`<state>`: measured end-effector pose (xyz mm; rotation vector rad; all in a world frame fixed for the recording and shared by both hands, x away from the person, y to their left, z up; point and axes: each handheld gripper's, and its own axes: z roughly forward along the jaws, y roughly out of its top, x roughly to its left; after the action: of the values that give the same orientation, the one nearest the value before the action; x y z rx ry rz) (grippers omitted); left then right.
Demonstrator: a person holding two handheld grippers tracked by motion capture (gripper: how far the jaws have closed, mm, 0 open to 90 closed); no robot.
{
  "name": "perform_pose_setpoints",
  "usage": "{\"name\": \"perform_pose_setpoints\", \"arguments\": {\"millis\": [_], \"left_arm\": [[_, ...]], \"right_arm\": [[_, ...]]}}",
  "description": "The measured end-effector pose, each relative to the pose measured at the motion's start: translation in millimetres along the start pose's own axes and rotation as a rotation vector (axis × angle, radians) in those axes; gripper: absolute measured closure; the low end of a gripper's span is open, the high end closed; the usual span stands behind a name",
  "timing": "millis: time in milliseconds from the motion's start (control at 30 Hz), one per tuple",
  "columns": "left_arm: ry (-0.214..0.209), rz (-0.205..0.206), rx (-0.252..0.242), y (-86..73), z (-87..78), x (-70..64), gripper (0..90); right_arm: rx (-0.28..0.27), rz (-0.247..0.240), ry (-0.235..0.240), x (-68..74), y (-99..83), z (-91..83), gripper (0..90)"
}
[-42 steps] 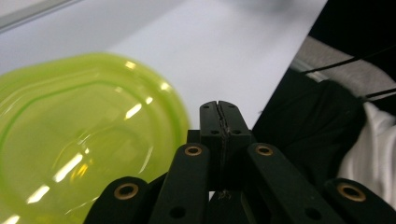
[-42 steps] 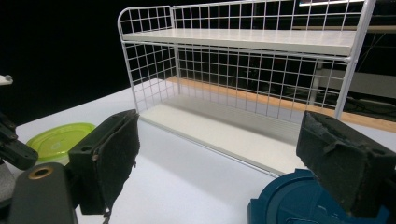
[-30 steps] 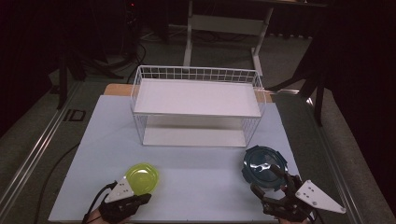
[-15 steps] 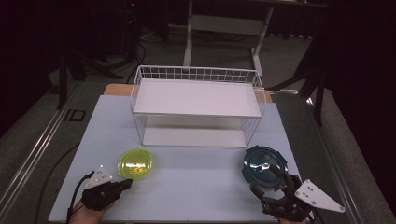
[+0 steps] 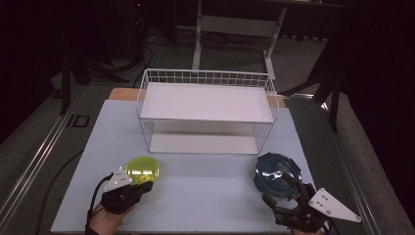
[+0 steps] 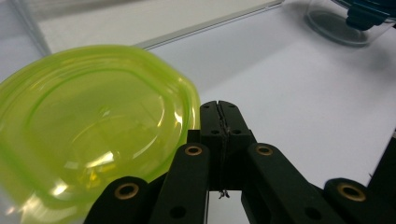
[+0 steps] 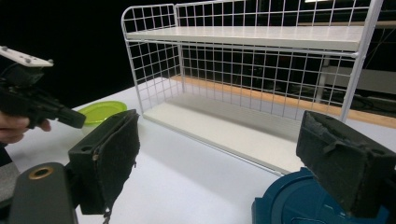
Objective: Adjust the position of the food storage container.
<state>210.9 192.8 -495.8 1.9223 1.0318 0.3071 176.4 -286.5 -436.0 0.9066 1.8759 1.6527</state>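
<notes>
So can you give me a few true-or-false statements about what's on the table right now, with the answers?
1. The yellow-green lid lies on the table in front of the wire rack. True.
2. The left tool has its jaws spread wide around the lid. False: the jaws are pressed shut, beside the lid's edge.
3. The right tool is open. True: its two jaws stand far apart.
4. The blue container sits on the rack's top shelf. False: it stands on the table, just ahead of the right tool.
5. A cup stands on the rack's upper shelf. False: both shelves are bare.
</notes>
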Motion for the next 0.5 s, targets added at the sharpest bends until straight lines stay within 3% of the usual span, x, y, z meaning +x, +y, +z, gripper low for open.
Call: {"name": "perform_pose_setpoints", "arguments": {"millis": [133,233,500], "left_arm": [[0.0,0.011,0.016,4.5,10.7,-5.1,89.4],[0.03,0.009,0.029,5.7,17.5,-5.1,89.4],[0.065,-0.023,0.01,3.7,11.1,3.2,89.4]], "right_arm": [[0.0,0.0,0.002,-0.8,-0.2,-0.2,12.8],[0.001,-0.001,0.005,-0.7,-0.1,-0.1,12.8],[0.0,0.002,0.004,-1.7,-0.1,-1.3,12.9]]}}
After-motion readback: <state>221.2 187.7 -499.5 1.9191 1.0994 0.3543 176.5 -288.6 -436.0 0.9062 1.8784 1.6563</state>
